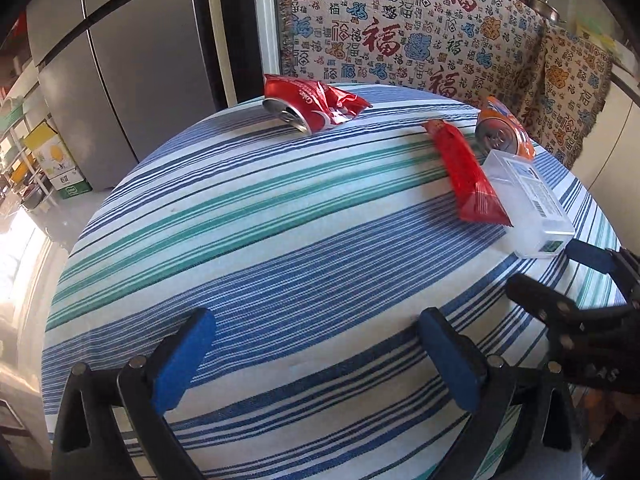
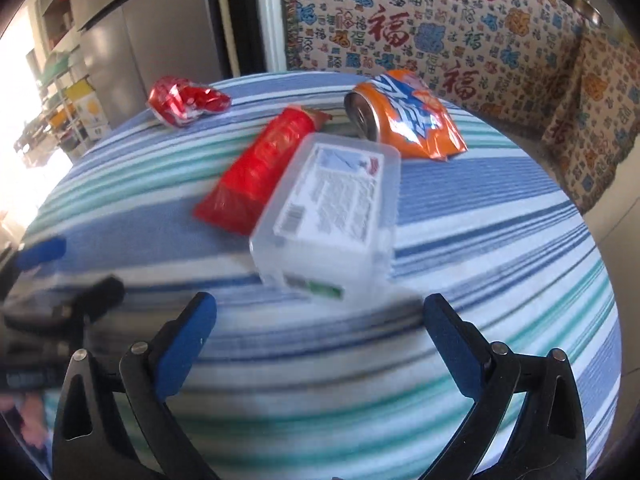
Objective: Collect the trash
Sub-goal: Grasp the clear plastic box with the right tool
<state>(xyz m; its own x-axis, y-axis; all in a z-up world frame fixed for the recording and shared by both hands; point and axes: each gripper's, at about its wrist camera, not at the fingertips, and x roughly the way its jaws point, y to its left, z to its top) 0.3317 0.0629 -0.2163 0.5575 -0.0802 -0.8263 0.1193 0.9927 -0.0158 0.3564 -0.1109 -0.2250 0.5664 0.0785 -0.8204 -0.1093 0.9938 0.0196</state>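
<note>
On the striped tablecloth [image 1: 248,240] lie a crushed red cola can [image 1: 308,106], a red snack wrapper [image 1: 468,172], a crushed orange soda can [image 1: 506,130] and a clear plastic box [image 1: 528,204] with a label. My left gripper [image 1: 320,360] is open and empty over the near part of the table. My right gripper [image 2: 320,352] is open and empty, just short of the clear box [image 2: 332,216]. In the right wrist view the wrapper [image 2: 260,168] lies left of the box, the orange can [image 2: 404,120] behind it, the cola can [image 2: 184,100] at the far left.
A sofa with a patterned throw [image 1: 400,28] stands behind the table. A grey fridge [image 1: 132,68] is at the back left, with shelves and a yellow carton [image 1: 52,156] beside it. The right gripper shows at the right edge of the left wrist view [image 1: 568,280].
</note>
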